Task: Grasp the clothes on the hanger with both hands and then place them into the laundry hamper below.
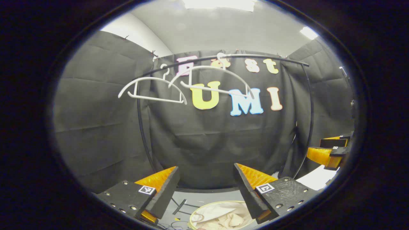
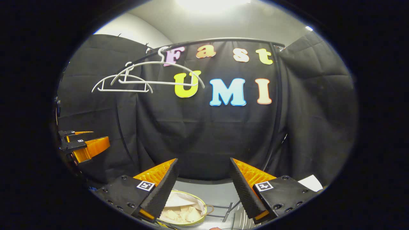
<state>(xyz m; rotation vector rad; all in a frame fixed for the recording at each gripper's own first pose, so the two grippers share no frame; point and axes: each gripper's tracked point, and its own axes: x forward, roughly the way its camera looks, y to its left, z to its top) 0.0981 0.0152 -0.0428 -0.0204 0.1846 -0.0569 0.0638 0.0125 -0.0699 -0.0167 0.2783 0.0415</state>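
Two bare white hangers (image 1: 153, 91) (image 1: 211, 80) hang from the black rail (image 1: 255, 57), high and to the left. In the right gripper view the same hangers (image 2: 123, 83) (image 2: 159, 75) sit at the upper left. Cream clothes (image 1: 223, 217) lie in the round laundry hamper (image 1: 195, 213) on the floor, below and between my left gripper's fingers. My left gripper (image 1: 206, 171) is open and holds nothing. My right gripper (image 2: 204, 163) is open too, with the hamper (image 2: 202, 202) and clothes (image 2: 182, 214) low between its fingers. Each gripper appears at the other view's edge (image 1: 329, 153) (image 2: 83, 145).
The rack's black uprights (image 1: 142, 127) (image 2: 274, 105) curve down on both sides in front of the black cloth wall. A white sheet (image 1: 318, 179) lies on the floor at the right. Dark rods and cables (image 1: 179, 207) lie on the grey floor by the hamper.
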